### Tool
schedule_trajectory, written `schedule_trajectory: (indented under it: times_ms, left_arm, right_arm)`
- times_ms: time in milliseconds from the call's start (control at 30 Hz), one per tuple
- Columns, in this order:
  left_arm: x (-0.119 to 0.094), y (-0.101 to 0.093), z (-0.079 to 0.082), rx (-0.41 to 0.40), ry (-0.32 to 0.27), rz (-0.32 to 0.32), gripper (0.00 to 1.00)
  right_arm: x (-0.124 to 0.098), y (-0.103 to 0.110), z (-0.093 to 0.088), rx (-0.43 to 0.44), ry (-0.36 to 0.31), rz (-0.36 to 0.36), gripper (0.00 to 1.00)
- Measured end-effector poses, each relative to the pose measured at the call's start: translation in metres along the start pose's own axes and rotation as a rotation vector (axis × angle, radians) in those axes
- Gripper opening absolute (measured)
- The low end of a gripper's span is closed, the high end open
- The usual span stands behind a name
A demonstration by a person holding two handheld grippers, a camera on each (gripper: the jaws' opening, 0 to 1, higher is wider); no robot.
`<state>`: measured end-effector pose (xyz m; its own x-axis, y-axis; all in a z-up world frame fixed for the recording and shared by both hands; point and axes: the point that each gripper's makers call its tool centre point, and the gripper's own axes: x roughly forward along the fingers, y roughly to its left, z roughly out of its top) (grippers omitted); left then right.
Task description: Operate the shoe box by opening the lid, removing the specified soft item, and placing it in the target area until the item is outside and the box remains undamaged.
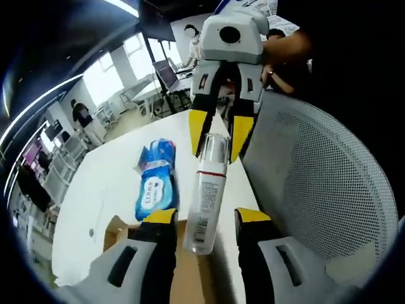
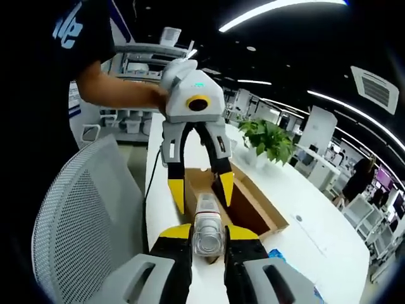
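My right hand-held gripper (image 2: 207, 235) clamps the clear bottle (image 1: 206, 193) by its cap, above the open shoe box (image 2: 243, 202). My left hand-held gripper (image 1: 206, 218) looks released around the bottle's base, apparently not touching it.

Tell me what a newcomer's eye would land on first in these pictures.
First, the clear bottle held in the air between the two grippers: the right gripper is clamped on its cap end, and the left gripper has its jaws open on either side of the bottle's other end. Next, the open cardboard shoe box on the white table, with a blue wipes pack nearby.
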<state>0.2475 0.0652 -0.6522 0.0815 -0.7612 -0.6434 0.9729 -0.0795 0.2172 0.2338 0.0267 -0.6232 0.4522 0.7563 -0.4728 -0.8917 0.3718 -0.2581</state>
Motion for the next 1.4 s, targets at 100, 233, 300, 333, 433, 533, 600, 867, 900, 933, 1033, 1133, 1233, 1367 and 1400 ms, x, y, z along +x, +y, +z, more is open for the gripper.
schedule_trajectory:
  times_ms: [100,233,300,333,433,533,600,867,900,933,1033,1133,1233,1367,1400]
  left_arm:
    - [-0.007,0.005,-0.006,-0.081,-0.023,0.055,0.43]
    - [-0.019,0.006,-0.011,-0.189,-0.064,0.105,0.48]
    - [-0.026,0.006,-0.015,-0.225,-0.076,0.13,0.51]
    - [-0.028,0.007,-0.017,-0.239,-0.083,0.143,0.52]
    - [-0.037,0.007,-0.021,-0.292,-0.121,0.193,0.55]
    - [-0.044,0.007,-0.028,-0.334,-0.127,0.239,0.6]
    - [-0.049,0.005,-0.032,-0.36,-0.135,0.263,0.64]
    - [-0.067,0.002,-0.039,-0.466,-0.201,0.391,0.78]
    - [-0.07,0.002,-0.042,-0.479,-0.194,0.41,0.81]
    - [-0.072,0.001,-0.044,-0.487,-0.19,0.421,0.84]
    - [-0.081,0.001,-0.048,-0.52,-0.191,0.467,0.88]
    - [-0.091,0.002,-0.05,-0.553,-0.204,0.513,0.91]
    - [-0.098,0.003,-0.05,-0.565,-0.214,0.546,0.96]
    - [-0.101,-0.002,-0.054,-0.576,-0.191,0.569,0.99]
    - [-0.102,-0.003,-0.055,-0.579,-0.186,0.573,0.99]
  right_arm:
    - [-0.002,-0.012,0.0,-0.009,0.014,0.003,0.13]
    - [-0.004,-0.029,-0.001,-0.022,0.026,-0.002,0.13]
    - [-0.006,-0.041,-0.002,-0.027,0.036,-0.011,0.14]
    - [-0.007,-0.046,-0.003,-0.03,0.042,-0.018,0.14]
    - [-0.013,-0.068,-0.007,-0.068,0.08,-0.032,0.14]
    - [-0.018,-0.087,-0.007,-0.108,0.115,-0.036,0.14]
    - [-0.02,-0.102,-0.009,-0.136,0.146,-0.026,0.14]
    - [-0.019,-0.149,-0.019,-0.21,0.254,0.005,0.14]
    - [-0.019,-0.153,-0.022,-0.222,0.275,0.016,0.14]
    - [-0.019,-0.158,-0.023,-0.234,0.29,0.016,0.14]
    - [-0.017,-0.177,-0.028,-0.254,0.337,0.034,0.14]
    - [-0.013,-0.194,-0.034,-0.257,0.385,0.064,0.14]
    - [-0.007,-0.206,-0.04,-0.273,0.428,0.089,0.14]
    - [0.003,-0.215,-0.051,-0.277,0.489,0.147,0.14]
    - [0.005,-0.217,-0.053,-0.283,0.502,0.152,0.14]
